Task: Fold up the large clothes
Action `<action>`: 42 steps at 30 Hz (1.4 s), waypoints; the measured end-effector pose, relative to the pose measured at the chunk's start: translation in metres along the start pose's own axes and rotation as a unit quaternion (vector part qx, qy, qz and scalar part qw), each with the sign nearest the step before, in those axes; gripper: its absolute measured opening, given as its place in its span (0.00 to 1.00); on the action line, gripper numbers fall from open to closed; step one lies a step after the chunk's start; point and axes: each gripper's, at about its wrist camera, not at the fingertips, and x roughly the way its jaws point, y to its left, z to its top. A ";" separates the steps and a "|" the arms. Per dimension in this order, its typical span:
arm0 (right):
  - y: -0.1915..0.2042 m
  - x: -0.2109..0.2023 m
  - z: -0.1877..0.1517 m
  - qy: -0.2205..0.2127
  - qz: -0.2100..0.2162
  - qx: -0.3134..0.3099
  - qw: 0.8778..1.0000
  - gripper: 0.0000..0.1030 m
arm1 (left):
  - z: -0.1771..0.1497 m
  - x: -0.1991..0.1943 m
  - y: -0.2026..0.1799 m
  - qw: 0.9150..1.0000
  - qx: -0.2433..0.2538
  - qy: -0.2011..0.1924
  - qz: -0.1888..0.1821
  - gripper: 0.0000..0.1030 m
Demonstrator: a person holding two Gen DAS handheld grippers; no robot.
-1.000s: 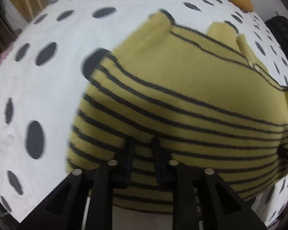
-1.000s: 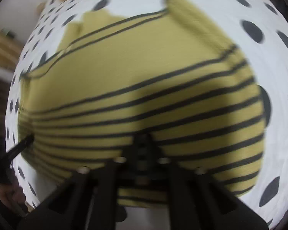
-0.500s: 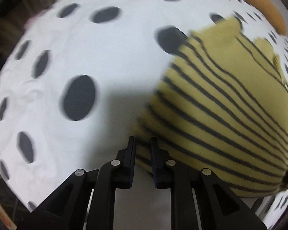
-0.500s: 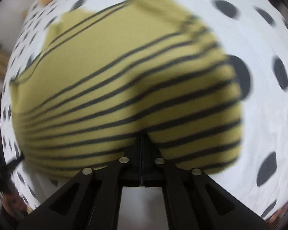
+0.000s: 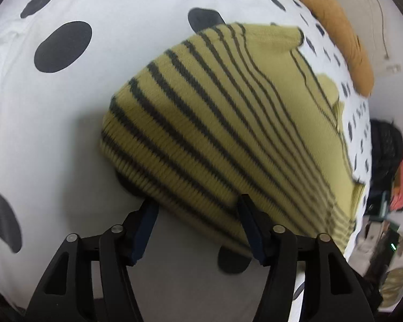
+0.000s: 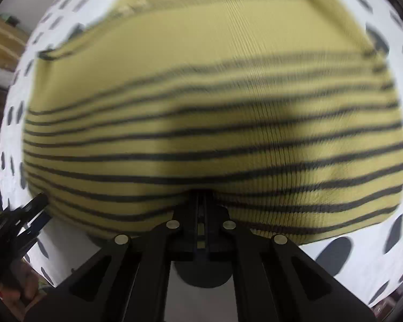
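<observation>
A mustard-yellow knit sweater with dark stripes [image 5: 228, 123] lies folded on a white sheet with black dots [image 5: 40, 107]. My left gripper [image 5: 196, 209] is open, its jaws spread wide at the sweater's near left corner, with the hem between and just past them. In the right wrist view the sweater [image 6: 215, 107] fills the frame, blurred. My right gripper [image 6: 201, 196] is shut on the sweater's near striped hem. The left gripper also shows at the lower left of the right wrist view [image 6: 32, 212].
An orange cushion [image 5: 335, 26] lies at the far edge of the sheet. Dark and red items with clutter [image 5: 389, 174] stand beyond the sheet's right edge. Wooden furniture [image 6: 2, 40] shows at the far left in the right wrist view.
My left gripper has opened wide and sits at the sweater's near left corner. My right gripper stays shut on the hem and has moved closer over the sweater.
</observation>
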 end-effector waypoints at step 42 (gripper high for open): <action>-0.002 0.017 0.016 -0.004 0.112 0.039 0.993 0.13 | 0.012 -0.075 -0.091 0.985 0.093 -0.132 -0.065 0.08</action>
